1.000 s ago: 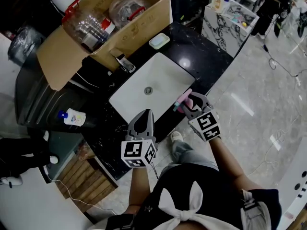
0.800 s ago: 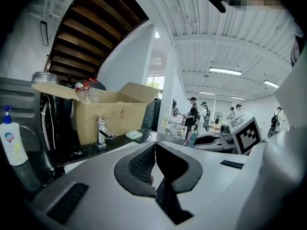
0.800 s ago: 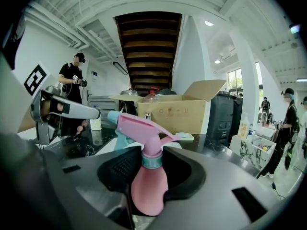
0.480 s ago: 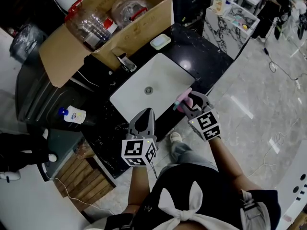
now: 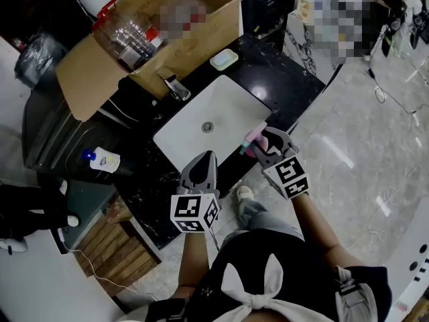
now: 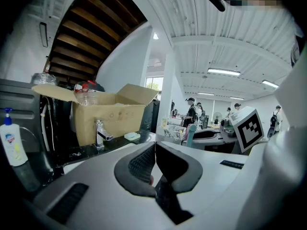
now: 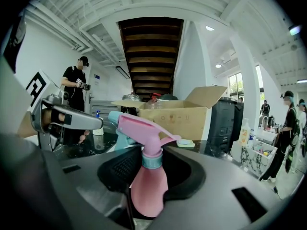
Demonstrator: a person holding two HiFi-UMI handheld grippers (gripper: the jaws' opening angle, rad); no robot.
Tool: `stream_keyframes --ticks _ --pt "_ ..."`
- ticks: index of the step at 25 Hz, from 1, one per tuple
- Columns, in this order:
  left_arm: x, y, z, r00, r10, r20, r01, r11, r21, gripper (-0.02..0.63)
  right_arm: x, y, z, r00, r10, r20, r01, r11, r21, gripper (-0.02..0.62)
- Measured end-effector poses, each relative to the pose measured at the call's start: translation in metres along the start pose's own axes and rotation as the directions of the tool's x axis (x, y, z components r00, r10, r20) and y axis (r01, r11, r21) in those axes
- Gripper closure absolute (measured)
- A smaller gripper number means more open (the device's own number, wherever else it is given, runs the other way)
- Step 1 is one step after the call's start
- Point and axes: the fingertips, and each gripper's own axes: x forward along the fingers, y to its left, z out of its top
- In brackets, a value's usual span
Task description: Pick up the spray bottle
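Jaws: right gripper [image 7: 153, 166] clamped on pink spray bottle [image 7: 148, 190] below its collar; left gripper [image 6: 154, 150] closed, empty | Bottle at counter [image 5: 285, 79] front edge beside sink [image 5: 224, 106] | Advice: hold firm, upright, lift straight, clear of sink rim.

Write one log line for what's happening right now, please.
right gripper: shut on pink spray bottle, upright | left gripper: shut, empty

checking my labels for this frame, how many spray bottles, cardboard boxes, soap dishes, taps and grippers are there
spray bottle: 1
cardboard box: 1
soap dish: 1
tap: 1
grippers: 2 (left gripper, right gripper)
total: 6
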Motion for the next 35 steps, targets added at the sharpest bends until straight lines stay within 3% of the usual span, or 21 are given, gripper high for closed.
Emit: stream_keyframes --ticks 17,35 --pt "-0.007 -0.008 0.005 1.0 -0.019 0.014 0.019 1.0 0.006 0.578 -0.028 0.014 0.043 0.994 0.011 0.112 -0.01 1.0 -0.017 0.454" --pt "-0.016 -0.019 0.005 0.999 -0.036 0.02 0.036 0.999 0.015 0.578 -0.064 0.019 0.07 0.976 -0.036 0.216 0.042 0.999 -0.021 0.456"
